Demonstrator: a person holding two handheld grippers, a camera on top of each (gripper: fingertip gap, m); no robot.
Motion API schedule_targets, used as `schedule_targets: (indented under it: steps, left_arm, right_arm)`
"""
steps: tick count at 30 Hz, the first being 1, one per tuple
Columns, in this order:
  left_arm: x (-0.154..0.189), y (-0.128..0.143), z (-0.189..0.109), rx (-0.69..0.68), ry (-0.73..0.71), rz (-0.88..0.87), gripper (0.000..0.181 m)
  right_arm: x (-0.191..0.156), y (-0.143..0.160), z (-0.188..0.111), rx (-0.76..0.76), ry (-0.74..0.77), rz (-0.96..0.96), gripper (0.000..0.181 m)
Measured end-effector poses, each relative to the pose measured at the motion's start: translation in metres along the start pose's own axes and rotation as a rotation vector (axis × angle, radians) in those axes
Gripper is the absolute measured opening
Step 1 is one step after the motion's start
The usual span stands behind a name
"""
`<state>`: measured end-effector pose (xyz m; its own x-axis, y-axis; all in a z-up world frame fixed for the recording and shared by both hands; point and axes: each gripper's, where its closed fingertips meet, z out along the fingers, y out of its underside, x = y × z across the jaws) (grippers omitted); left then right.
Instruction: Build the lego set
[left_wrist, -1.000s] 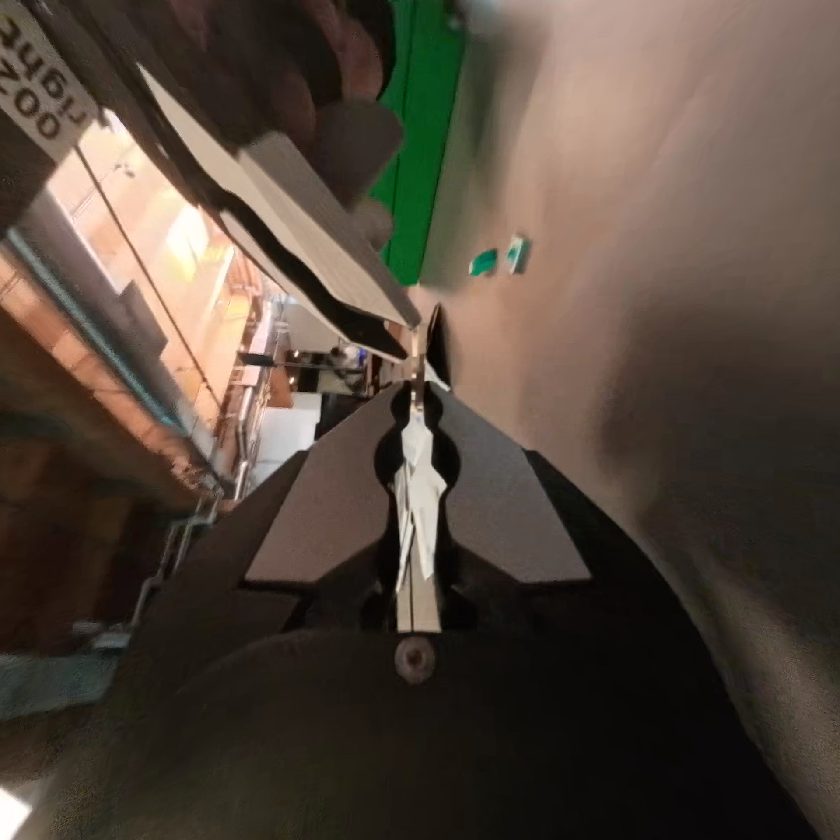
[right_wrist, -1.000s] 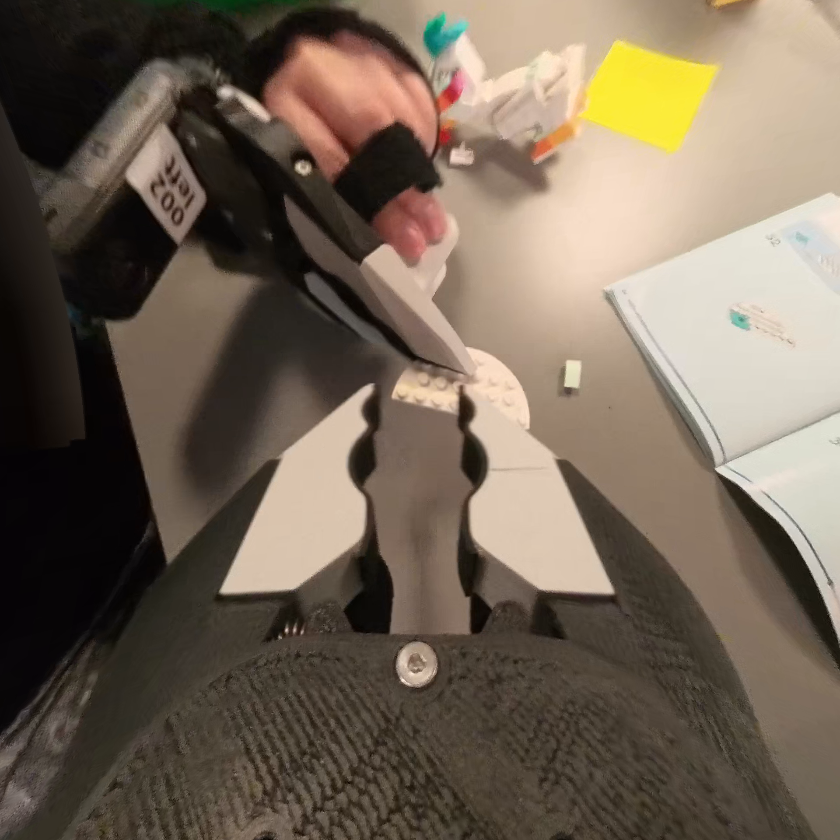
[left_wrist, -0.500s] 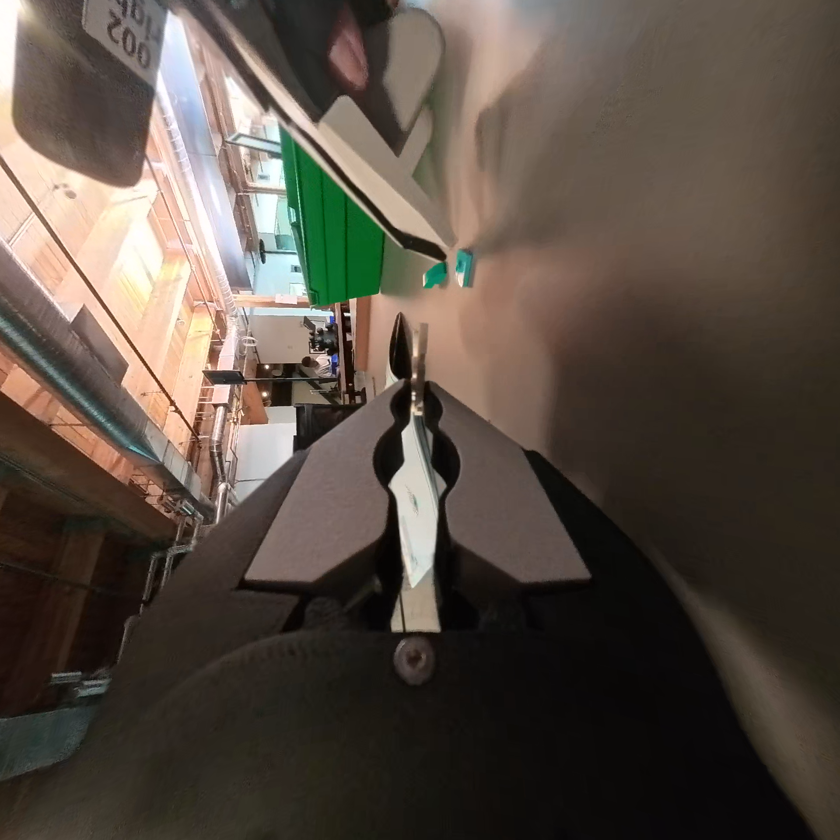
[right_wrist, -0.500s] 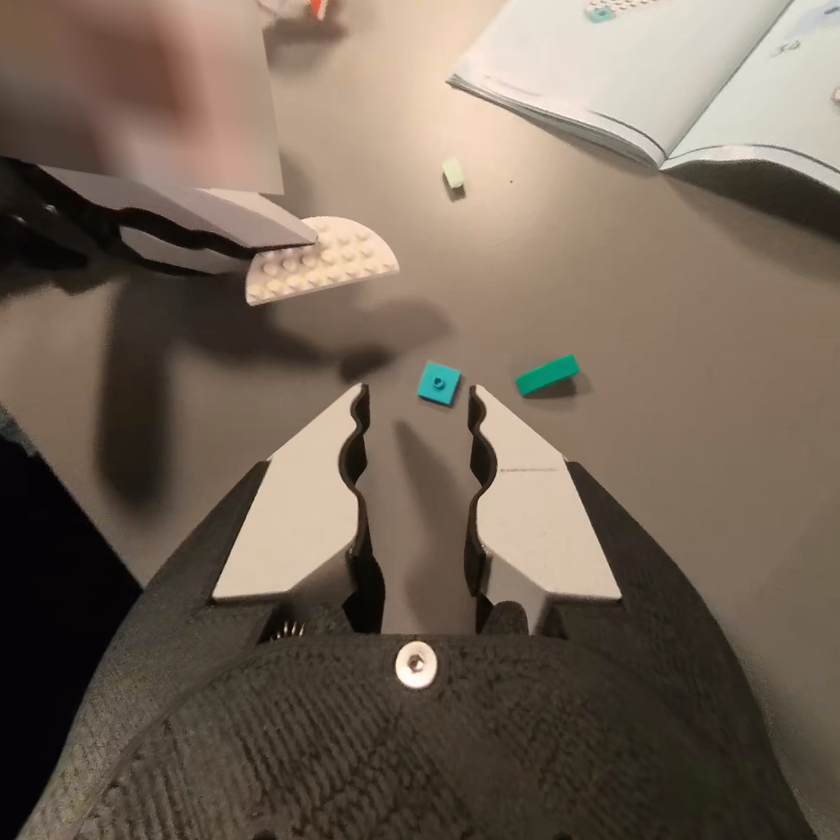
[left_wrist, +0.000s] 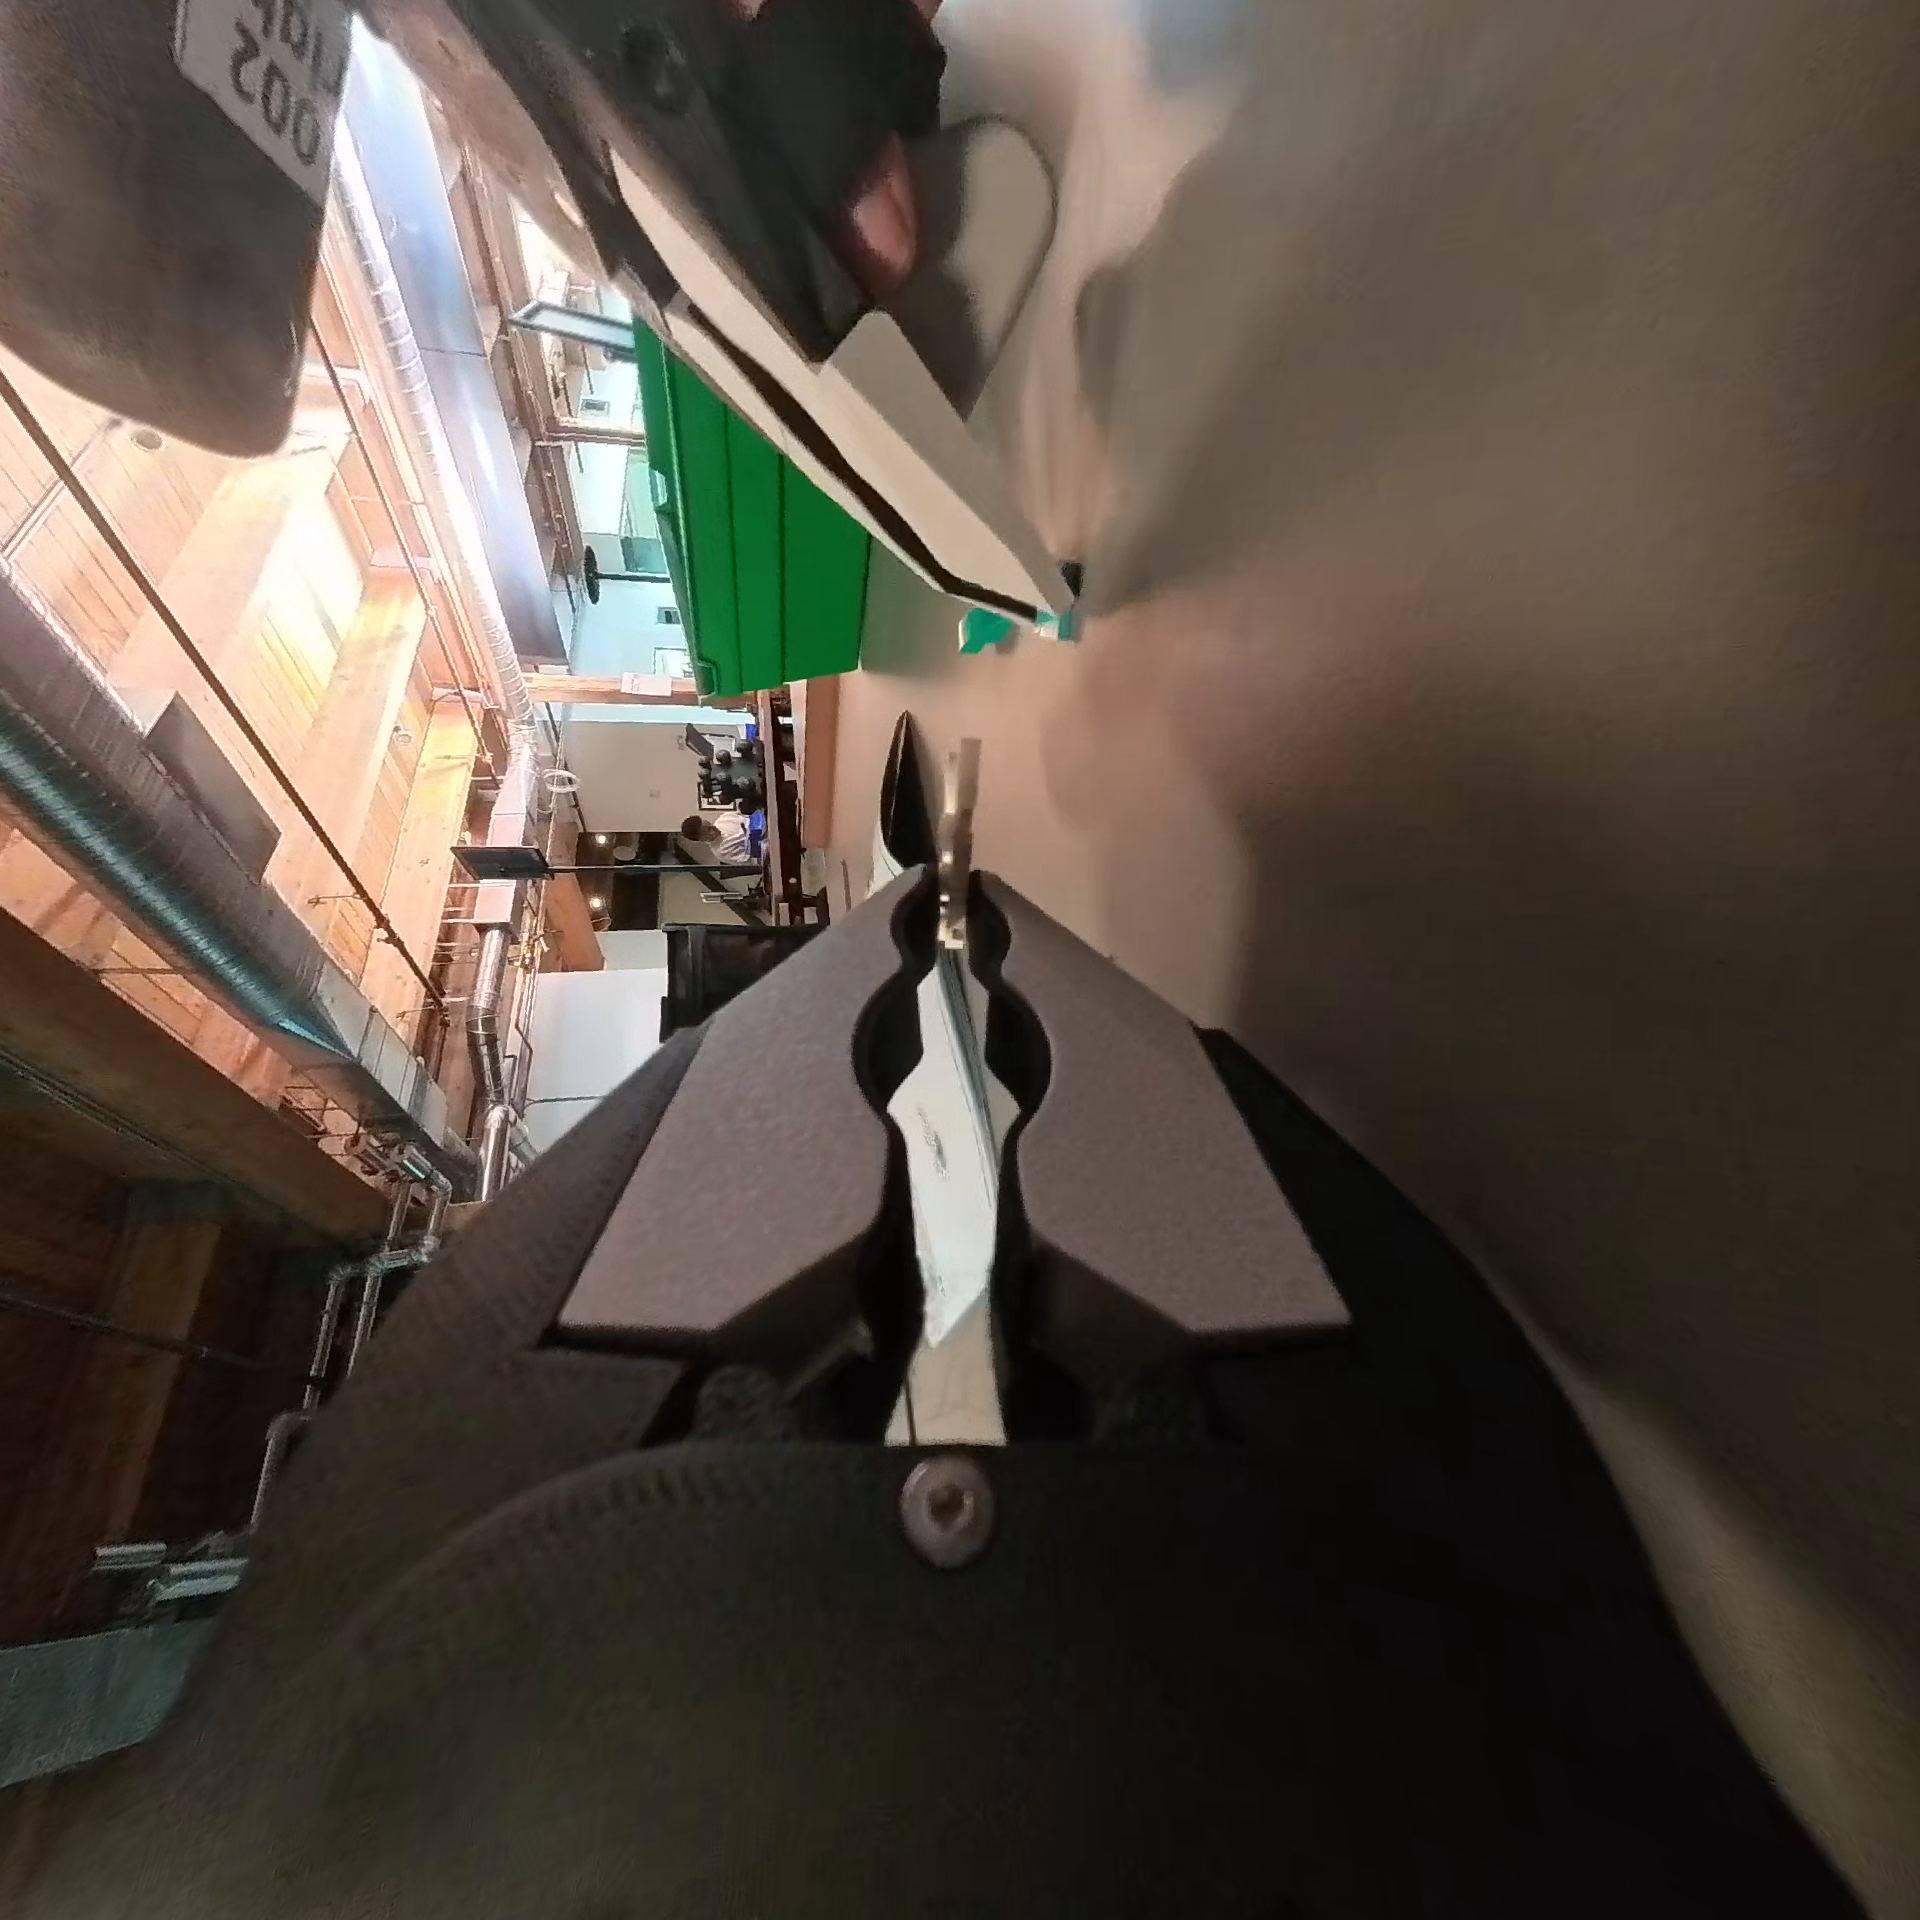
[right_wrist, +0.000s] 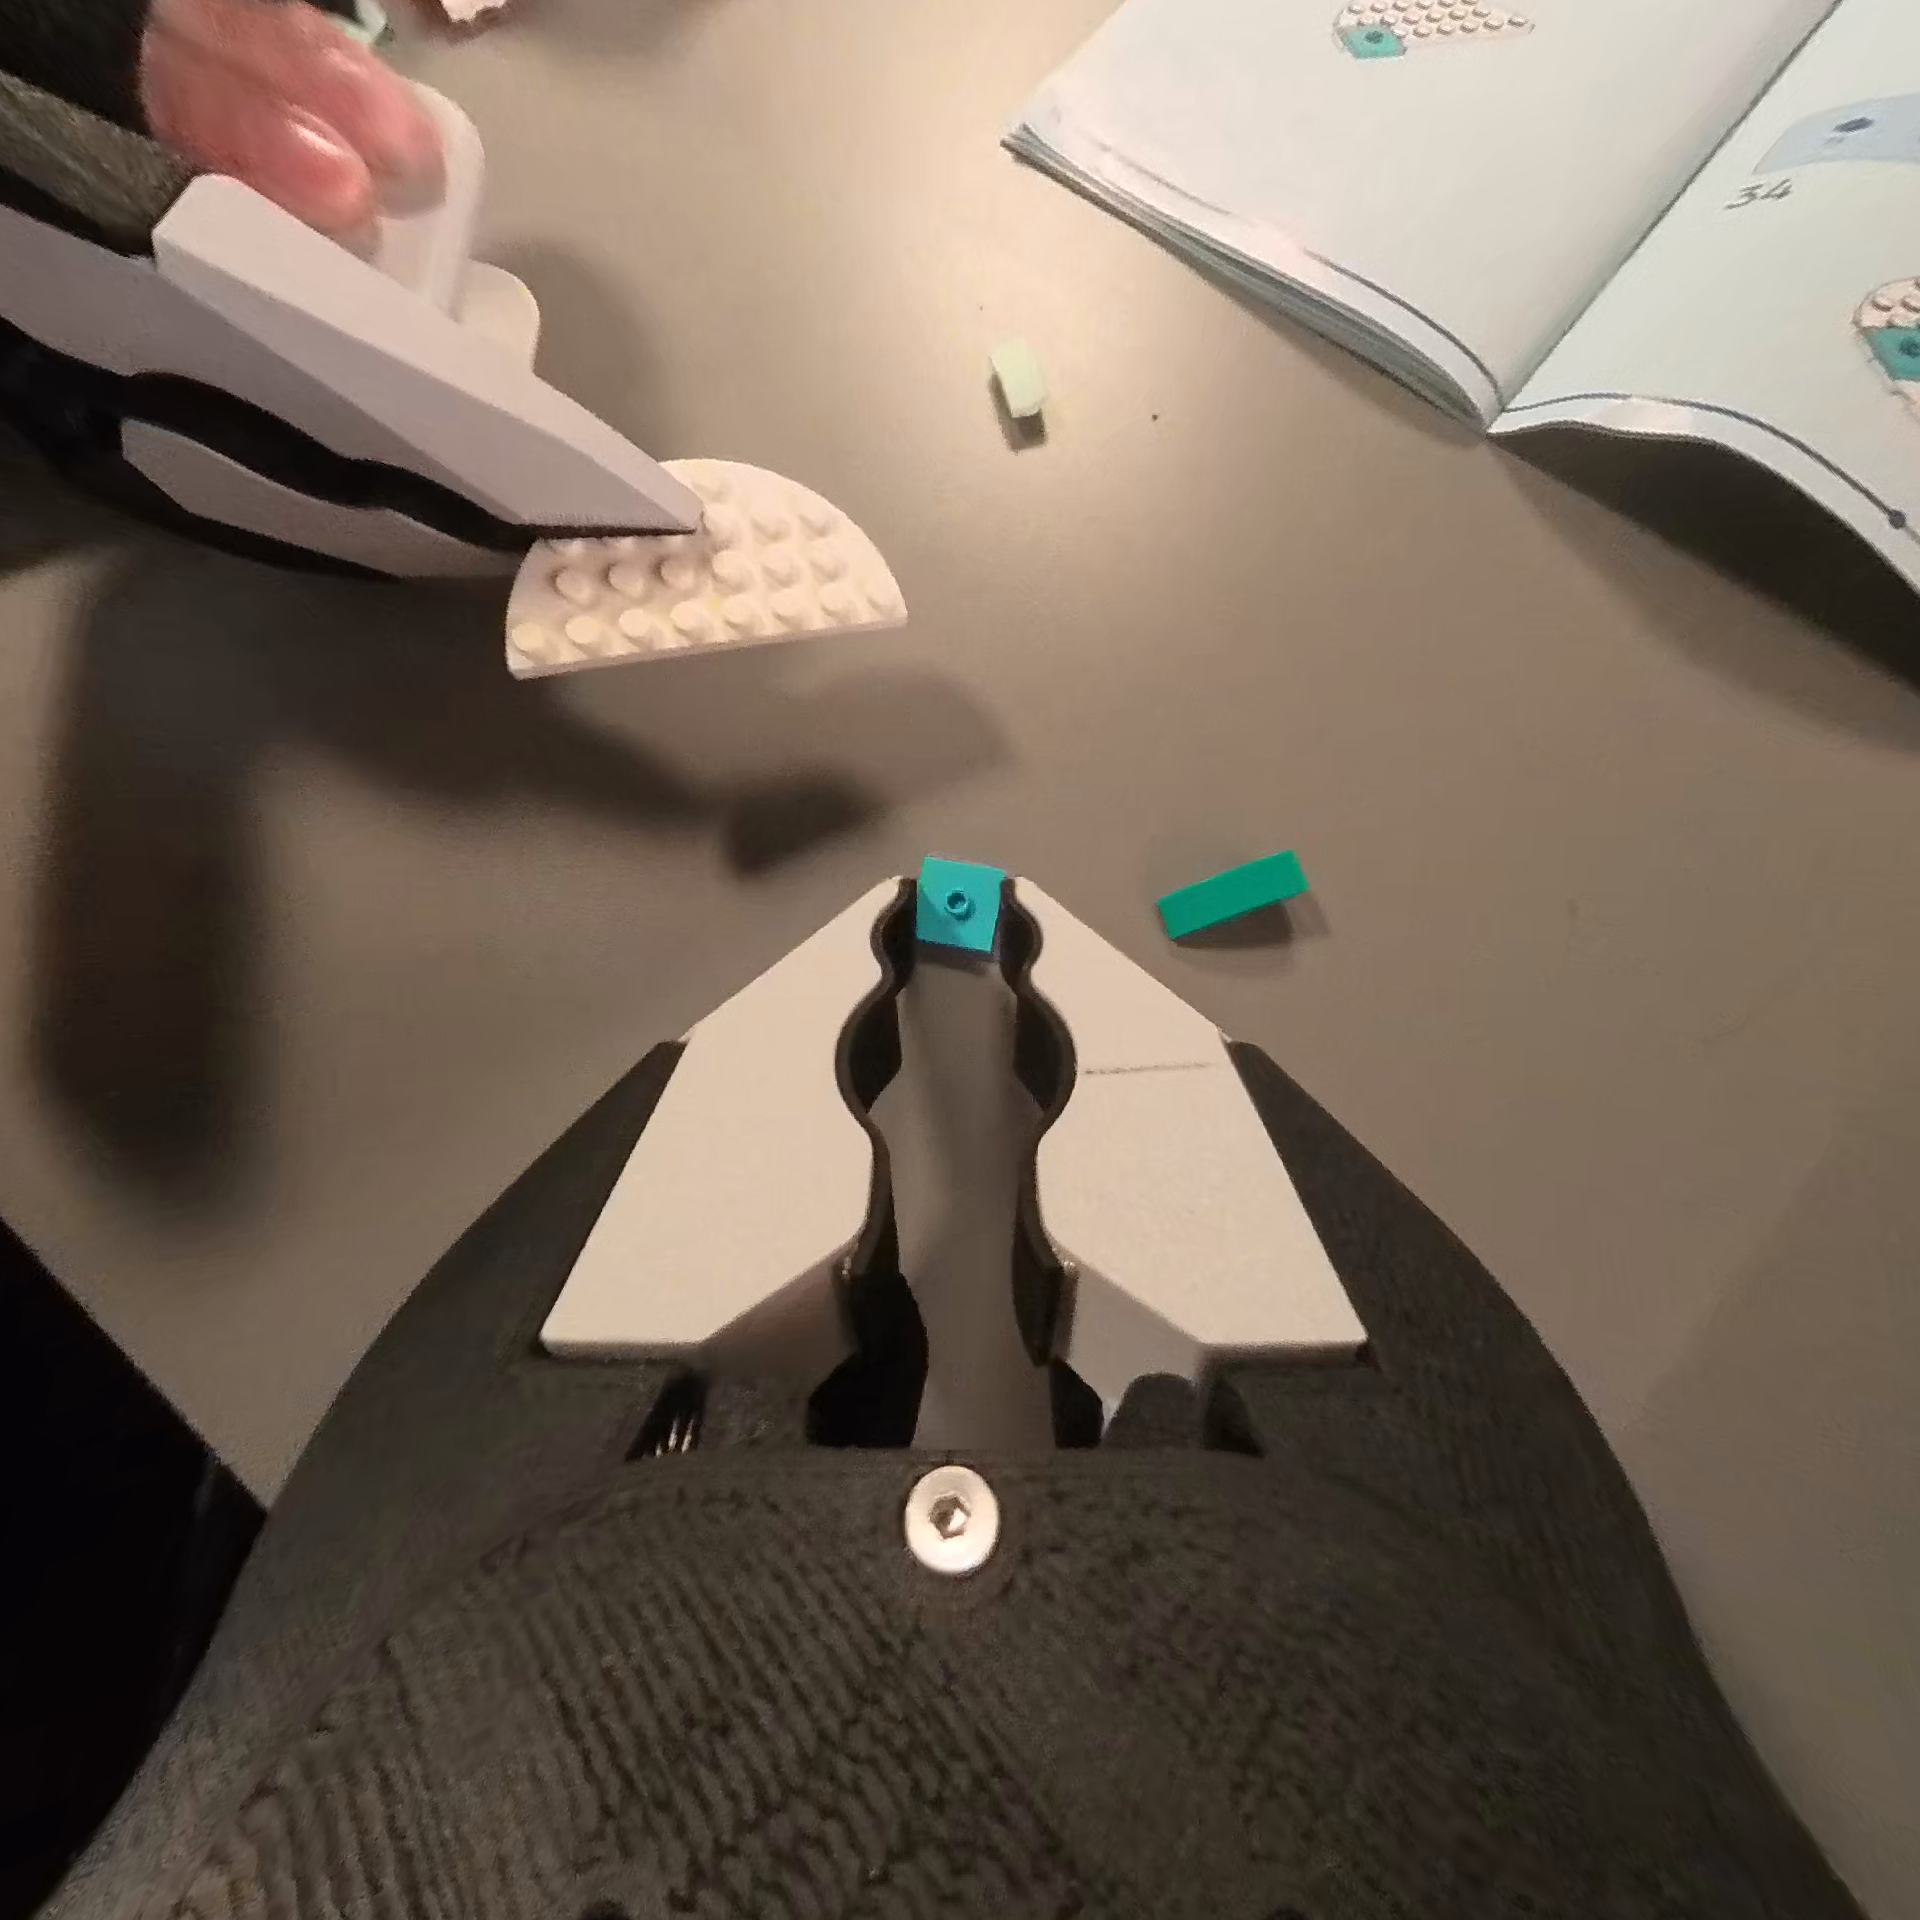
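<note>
My left gripper (left_wrist: 956, 883) is shut on a white half-round studded plate (left_wrist: 961, 800), seen edge-on here. In the right wrist view the left gripper (right_wrist: 665, 520) holds that plate (right_wrist: 717, 592) a little above the grey table, studs up. My right gripper (right_wrist: 958, 894) is closed around a small teal square tile (right_wrist: 956, 916) that lies on the table. In the left wrist view the right gripper (left_wrist: 1044, 597) comes down from the top onto that tile (left_wrist: 1067, 625). A green flat piece (right_wrist: 1231, 896) lies just right of the tile.
An open instruction booklet (right_wrist: 1558, 208) lies at the upper right. A small pale green piece (right_wrist: 1018, 379) lies left of the booklet. A green bin (left_wrist: 769, 540) stands at the table's far edge. A person's fingers (right_wrist: 281, 125) hold the left gripper. One gripper's finger ends stand about 7 cm off the other's. It is some 4 cm from my right tips to the green flat piece (right_wrist: 1231, 896).
My right gripper swung away from the white plate, came down over the teal tile and closed on it. My left gripper kept hold of the plate and shifted left.
</note>
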<state>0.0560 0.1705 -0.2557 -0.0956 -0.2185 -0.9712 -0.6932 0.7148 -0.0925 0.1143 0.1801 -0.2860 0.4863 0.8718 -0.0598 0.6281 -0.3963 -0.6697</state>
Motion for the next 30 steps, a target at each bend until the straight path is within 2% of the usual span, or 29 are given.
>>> schedule_targets:
  steps: [2, 6, 9, 22, 30]
  left_arm:
    - [-0.003, -0.001, -0.002, 0.010, -0.021, -0.001, 0.004]
    - [-0.004, -0.004, -0.002, 0.021, -0.033, 0.030, 0.004]
    - [-0.006, -0.006, -0.002, 0.027, -0.050, 0.053, 0.004]
    - [-0.016, -0.012, -0.007, 0.049, -0.111, 0.069, 0.003]
    - [-0.015, -0.013, -0.007, 0.049, -0.112, 0.072, 0.004]
  right_arm:
    - [-0.004, -0.003, -0.003, -0.006, -0.004, -0.053, 0.014]
    - [-0.034, -0.034, -0.019, 0.143, -0.065, -0.187, 0.013]
    - [-0.050, -0.045, -0.025, 0.171, -0.094, -0.249, 0.013]
    - [-0.068, -0.050, -0.023, 0.055, -0.135, -0.370, 0.013]
    - [-0.072, -0.050, -0.021, 0.042, -0.195, -0.310, 0.013]
